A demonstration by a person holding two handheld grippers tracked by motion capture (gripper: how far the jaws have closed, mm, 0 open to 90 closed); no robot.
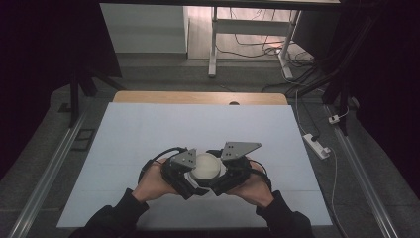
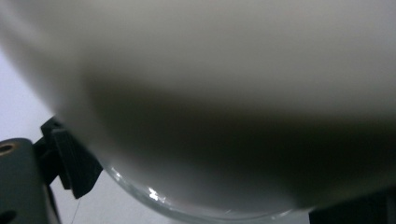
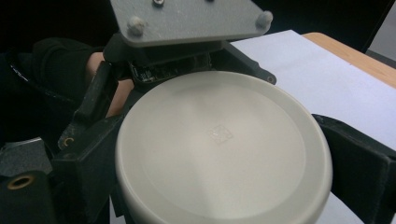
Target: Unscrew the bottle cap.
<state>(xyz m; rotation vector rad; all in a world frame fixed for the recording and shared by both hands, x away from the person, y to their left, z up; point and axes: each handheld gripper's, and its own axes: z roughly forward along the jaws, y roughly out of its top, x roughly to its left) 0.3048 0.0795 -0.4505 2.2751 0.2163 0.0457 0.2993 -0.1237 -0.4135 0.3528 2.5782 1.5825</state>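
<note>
Round white lid flat-side up, clamped between both tools

Dim room, dark edges; left gripper view blurred, perhaps too close.

Lab, covered table, floor cables

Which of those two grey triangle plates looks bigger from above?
The right plate: it looks broader and tips up, while the left plate looks smaller, across the white round container.
</note>
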